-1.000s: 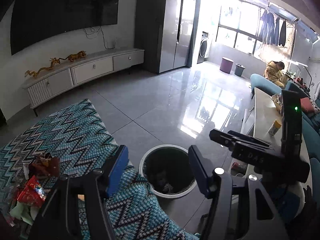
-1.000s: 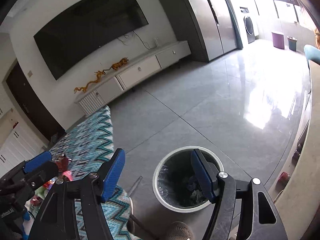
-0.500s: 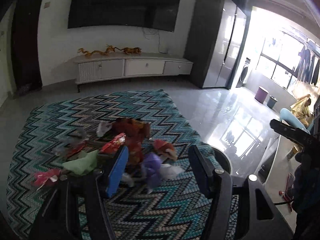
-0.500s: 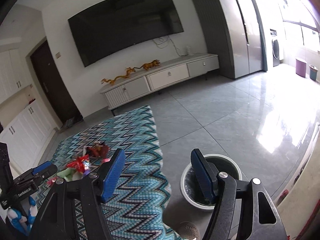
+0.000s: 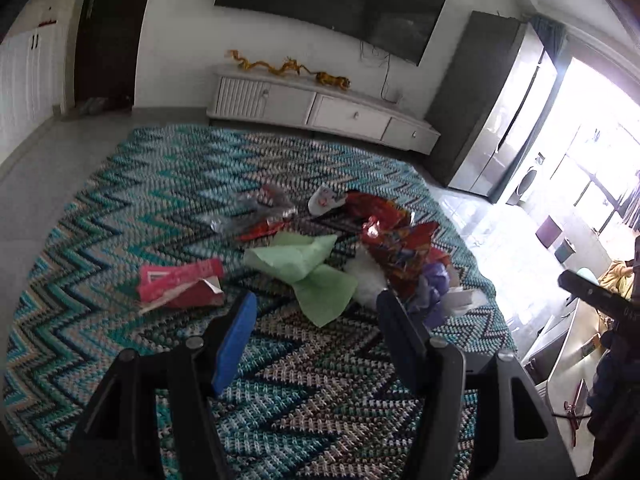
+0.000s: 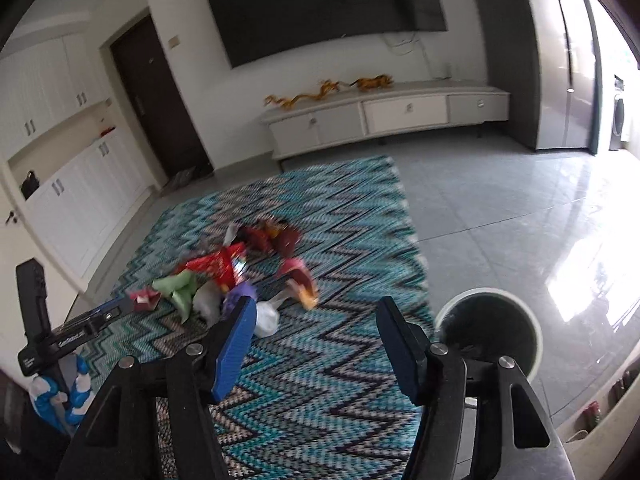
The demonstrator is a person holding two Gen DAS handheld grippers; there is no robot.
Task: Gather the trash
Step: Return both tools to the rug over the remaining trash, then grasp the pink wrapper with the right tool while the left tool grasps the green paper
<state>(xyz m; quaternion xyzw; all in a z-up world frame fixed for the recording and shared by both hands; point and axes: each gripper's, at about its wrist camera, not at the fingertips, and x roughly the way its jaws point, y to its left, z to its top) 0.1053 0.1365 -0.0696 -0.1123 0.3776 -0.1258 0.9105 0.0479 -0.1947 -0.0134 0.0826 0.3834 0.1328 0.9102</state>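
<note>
Left wrist view: the left tongs [image 5: 314, 322] stand open with nothing between their blue pads, over the teal zigzag-patterned woven rug [image 5: 120, 220]. Ahead and to their left lies a flattened pink cardboard box [image 5: 180, 284], its long axis running left to right. Straight ahead is a crumpled pale green paper sheet [image 5: 308, 272], its long axis running toward the tongs. Right of it sits a crinkled red foil snack wrapper [image 5: 396, 248], then a purple plastic scrap [image 5: 434, 288].

In the right wrist view, the right tongs [image 6: 316, 320] are empty; their jaws have just been closing a little. The trash pile [image 6: 224, 276] lies ahead to their left, blurred. A round white-rimmed waste bin [image 6: 490, 324] stands just right of them on the grey tiled floor [image 6: 500, 200].
</note>
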